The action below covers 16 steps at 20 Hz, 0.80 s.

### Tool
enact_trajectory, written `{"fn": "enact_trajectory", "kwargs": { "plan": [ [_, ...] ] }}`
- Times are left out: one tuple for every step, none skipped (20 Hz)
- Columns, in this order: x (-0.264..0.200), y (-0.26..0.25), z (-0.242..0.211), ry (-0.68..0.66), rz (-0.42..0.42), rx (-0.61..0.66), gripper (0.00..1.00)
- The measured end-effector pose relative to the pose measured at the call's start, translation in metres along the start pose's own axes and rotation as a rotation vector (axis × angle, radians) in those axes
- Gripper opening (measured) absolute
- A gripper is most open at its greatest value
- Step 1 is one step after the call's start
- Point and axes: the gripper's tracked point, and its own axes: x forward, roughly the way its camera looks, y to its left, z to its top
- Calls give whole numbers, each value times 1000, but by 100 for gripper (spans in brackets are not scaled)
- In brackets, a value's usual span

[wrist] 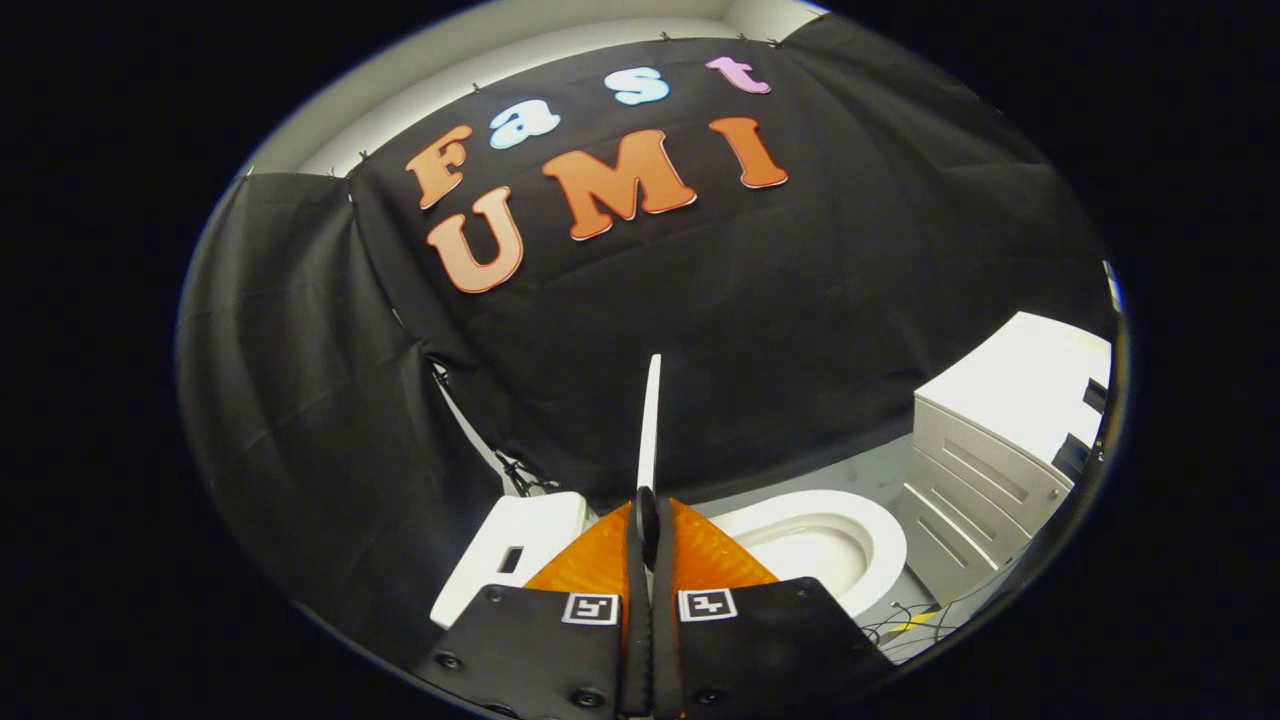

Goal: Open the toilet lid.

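Observation:
The white toilet lid (652,420) is raised and seen edge-on as a thin strip rising straight ahead of the fingers. My gripper (648,503) is shut on the lid's lower edge, with the orange fingers (590,565) pressed to it from both sides. To the right of the fingers lies the open toilet bowl with its white seat (885,548) down. The white tank (520,545) sits to the left of the fingers, against the black cloth wall.
A white drawer cabinet (1000,440) stands to the right of the toilet. Grey floor (850,475) runs between bowl and wall, and loose cables (915,620) lie on it near the cabinet's base. Black cloth (330,400) closes in the left side and the back.

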Motion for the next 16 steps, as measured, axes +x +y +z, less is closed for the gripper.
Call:
{"fn": "enact_trajectory", "kwargs": {
  "plan": [
    [-1, 15, -1, 2, 16, -15, 8],
    [0, 29, -2, 5, 33, -33, 8],
    [-1, 43, -3, 8, 47, -54, 8],
    [0, 55, -6, 8, 57, -74, 8],
    [1, 66, -9, 12, 67, -93, 8],
    [1, 80, -13, 20, 76, -108, 8],
    [3, 91, -17, 26, 82, -124, 8],
    [4, 103, -19, 33, 88, -128, 8],
    [6, 113, -22, 35, 97, -132, 8],
    [6, 125, -25, 38, 105, -141, 8],
    [7, 135, -29, 39, 109, -157, 8],
    [8, 145, -32, 41, 114, -178, 8],
    [10, 154, -36, 42, 117, -198, 8],
    [12, 164, -40, 45, 121, -216, 8],
    [14, 175, -45, 46, 125, -237, 8],
    [15, 185, -50, 51, 129, -256, 8]
  ]
}}
